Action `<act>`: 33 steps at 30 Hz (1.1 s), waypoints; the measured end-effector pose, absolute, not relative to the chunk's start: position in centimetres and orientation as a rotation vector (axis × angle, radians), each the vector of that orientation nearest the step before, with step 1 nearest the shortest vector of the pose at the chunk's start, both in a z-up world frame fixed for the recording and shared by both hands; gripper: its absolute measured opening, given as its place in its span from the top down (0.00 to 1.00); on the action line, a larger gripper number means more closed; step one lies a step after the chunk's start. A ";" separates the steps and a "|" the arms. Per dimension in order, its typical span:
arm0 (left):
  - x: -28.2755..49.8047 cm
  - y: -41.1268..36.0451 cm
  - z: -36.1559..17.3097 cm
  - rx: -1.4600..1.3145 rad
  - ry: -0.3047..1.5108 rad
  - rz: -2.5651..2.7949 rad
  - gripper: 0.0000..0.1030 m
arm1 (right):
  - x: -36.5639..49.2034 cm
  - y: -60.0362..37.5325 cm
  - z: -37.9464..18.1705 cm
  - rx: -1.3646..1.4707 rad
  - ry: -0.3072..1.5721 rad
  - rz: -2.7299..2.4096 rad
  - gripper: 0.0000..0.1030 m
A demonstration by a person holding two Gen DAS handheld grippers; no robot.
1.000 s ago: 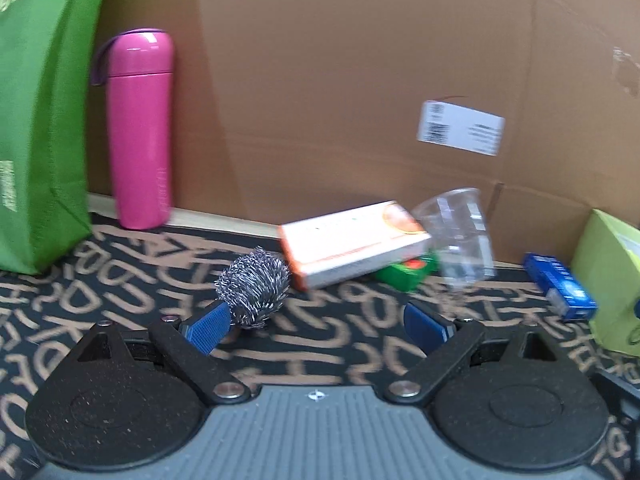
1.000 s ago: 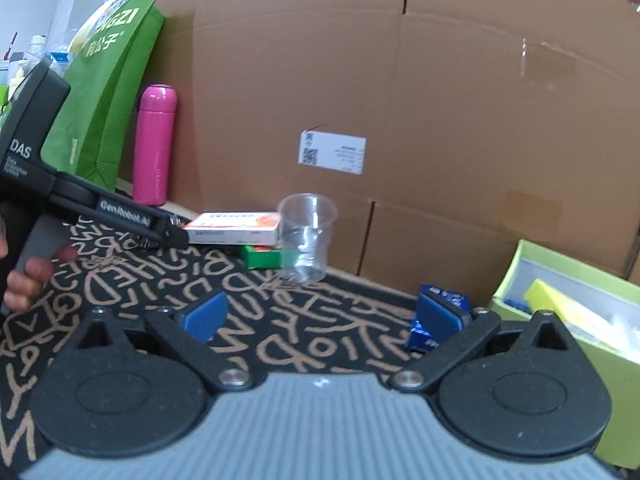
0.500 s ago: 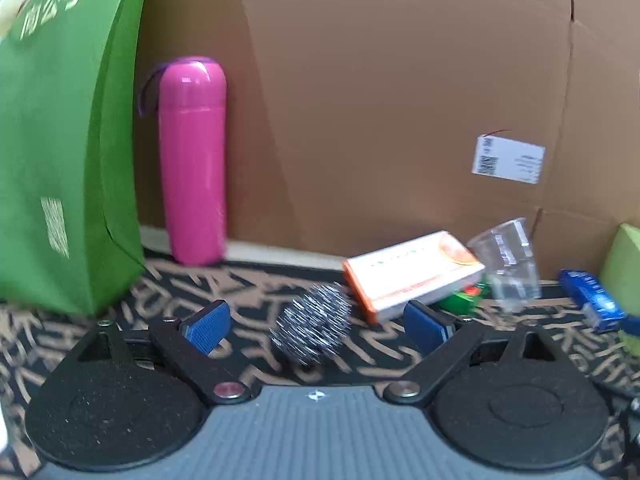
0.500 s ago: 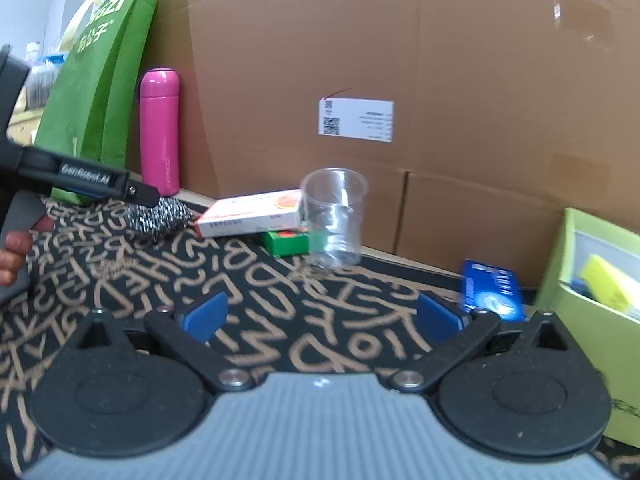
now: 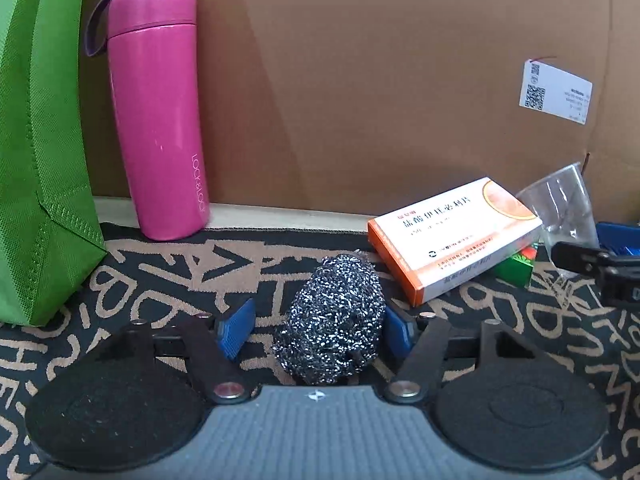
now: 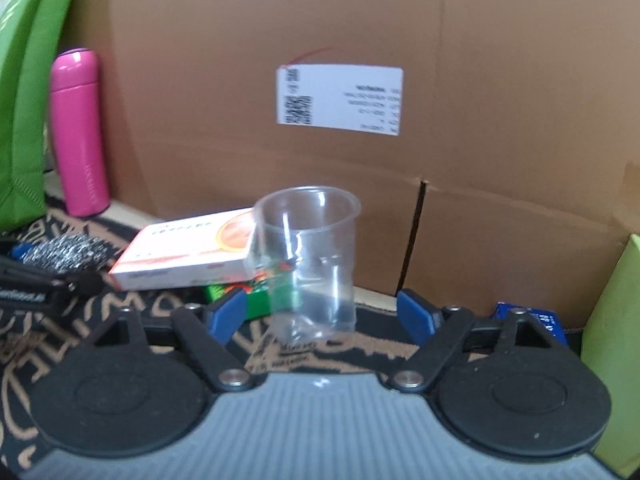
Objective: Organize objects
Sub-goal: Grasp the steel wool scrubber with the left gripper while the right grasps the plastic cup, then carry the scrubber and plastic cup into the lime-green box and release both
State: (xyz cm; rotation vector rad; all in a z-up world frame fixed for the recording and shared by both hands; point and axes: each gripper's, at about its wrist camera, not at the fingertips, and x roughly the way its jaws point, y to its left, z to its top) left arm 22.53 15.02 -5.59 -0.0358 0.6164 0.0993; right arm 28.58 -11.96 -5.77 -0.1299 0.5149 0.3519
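A steel wool ball (image 5: 334, 316) lies on the patterned mat between the blue pads of my left gripper (image 5: 318, 330). The jaws are open around it; the right pad is close to it, the left pad stands apart. It also shows in the right wrist view (image 6: 64, 254). A clear plastic cup (image 6: 308, 260) stands upright between the open pads of my right gripper (image 6: 322, 314), with gaps on both sides. A white and orange box (image 5: 452, 236) lies tilted on a small green box (image 5: 516, 266).
A pink bottle (image 5: 156, 108) stands against the cardboard wall (image 5: 360, 80) at the back left. A green bag (image 5: 36, 152) is at the far left. A blue box (image 6: 540, 320) and a light green bin (image 6: 612, 340) are at the right.
Both grippers moved forward. The left one now has the steel wool ball between its pads and its jaws have narrowed. The right one has come up around the cup.
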 end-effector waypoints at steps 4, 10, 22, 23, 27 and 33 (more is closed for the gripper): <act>22.1 14.3 -5.3 -0.014 0.614 0.065 0.60 | 28.6 -12.6 -6.0 -0.090 0.536 0.382 0.55; 19.7 11.5 -4.7 -0.041 0.656 -0.029 0.61 | 24.3 -14.3 -5.3 -0.113 0.493 0.421 0.55; 16.2 1.2 -3.9 -0.015 0.681 -0.239 0.61 | 17.6 -20.1 -3.9 -0.068 0.437 0.387 0.55; 16.2 0.5 -3.7 -0.008 0.680 -0.247 0.61 | 17.5 -20.7 -3.6 -0.056 0.434 0.380 0.55; 16.1 -1.3 -2.4 -0.007 0.652 -0.280 0.61 | 17.2 -22.5 -2.3 -0.016 0.379 0.351 0.55; 17.0 -4.2 0.8 -0.071 0.564 -0.314 0.61 | 16.0 -26.4 0.3 0.048 0.259 0.248 0.55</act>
